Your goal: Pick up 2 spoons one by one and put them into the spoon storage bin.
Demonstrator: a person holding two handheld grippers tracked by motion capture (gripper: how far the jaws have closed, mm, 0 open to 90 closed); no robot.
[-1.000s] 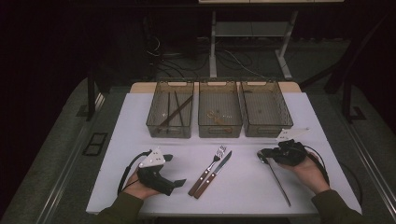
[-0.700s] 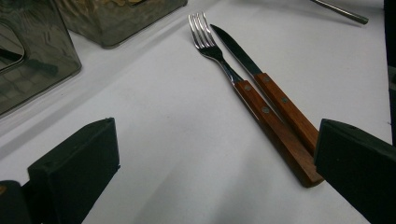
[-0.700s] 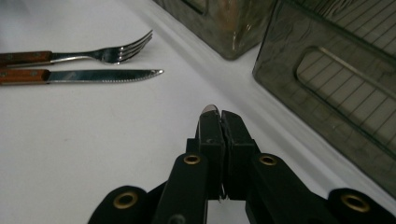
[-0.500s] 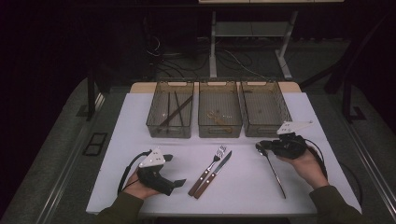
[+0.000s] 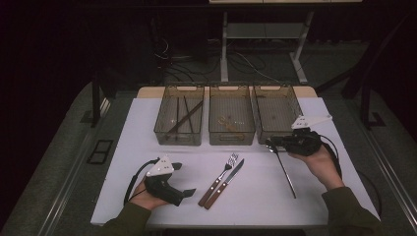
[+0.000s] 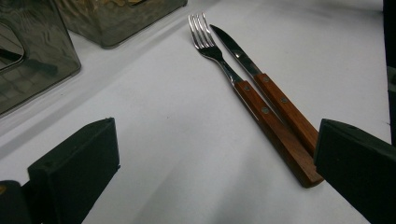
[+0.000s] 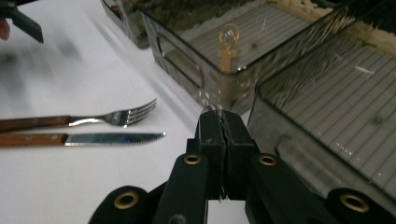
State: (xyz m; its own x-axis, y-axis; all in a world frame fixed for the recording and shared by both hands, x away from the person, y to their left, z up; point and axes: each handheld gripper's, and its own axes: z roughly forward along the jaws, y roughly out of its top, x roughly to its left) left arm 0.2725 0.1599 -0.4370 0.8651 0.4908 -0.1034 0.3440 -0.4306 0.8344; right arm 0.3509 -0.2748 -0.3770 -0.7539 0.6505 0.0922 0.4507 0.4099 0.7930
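**At the tabletop's right side, the spoon is caught by its bowl**

Beside the right-hand bin (image 5: 276,114), the spoon (image 5: 283,169) now has its bowl end pinched between the right tongs (image 5: 272,143). A second ago those tongs sat lower and nearer the person, over the spoon's bowl; half a second ago they had shifted toward the bins. The spoon's long handle runs back toward the person and appears still to rest on the white tabletop (image 5: 147,123), so it looks gripped but not lifted clear. In the right gripper view the jaws stand pressed together with a thin curve of metal (image 7: 211,109) showing at their tips, which fits a grip on the spoon's rim.

Judging from this, the pick-up is under way and the nearest bin, which looks bare, is the likely place for it. A hold that far out on the bowl leaves the long handle free to swing or slip once raised.

Further left, the fork (image 5: 220,178) and the knife (image 5: 227,183) lie side by side, wooden handles toward the person, unmoved across all three moments. The middle bin (image 5: 231,118) holds a few small pale pieces, and the left bin (image 5: 179,118) some dark sticks. The left tongs (image 5: 191,191) rest on the tabletop with jaws spread wide, unchanged, pointing at the fork and knife.
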